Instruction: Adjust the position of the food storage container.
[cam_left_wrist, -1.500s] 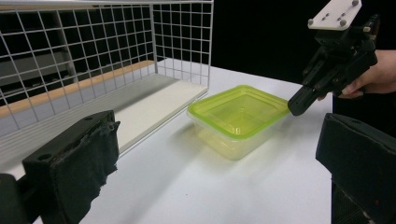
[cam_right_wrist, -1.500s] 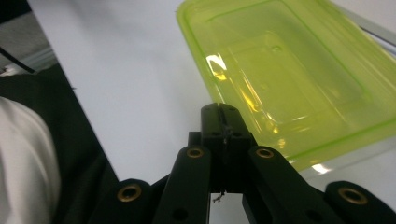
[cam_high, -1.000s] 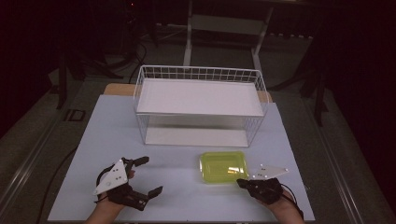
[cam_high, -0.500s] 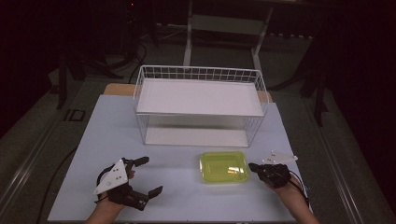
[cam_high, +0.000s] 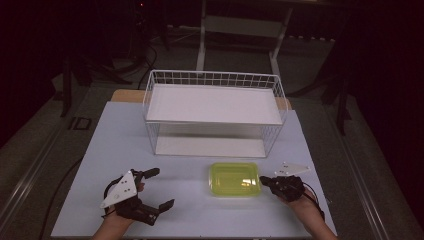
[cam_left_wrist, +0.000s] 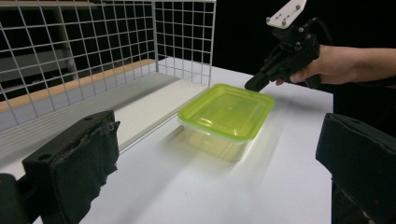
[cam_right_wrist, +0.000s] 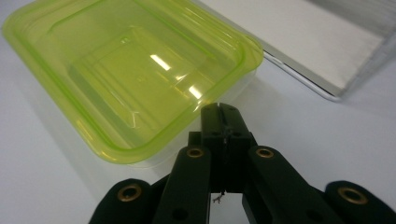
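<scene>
Beside green lidded container, on its right, my right gripper sits with fingers together, tips at container's right edge, nothing clamped. Container rests on bench, just in front of white wire basket. My left gripper, well left of container, fingers wide apart, empty. Step in hand, I judge: approach for nudge or grasp. Next move calls for spreading right fingers before gripping container's rim, or pushing with fingers together.

A translucent, glossy lime-green plastic container is seen at lower centre on a smooth matt white worktop. Behind, a white-coated wire basket is shown.
</scene>
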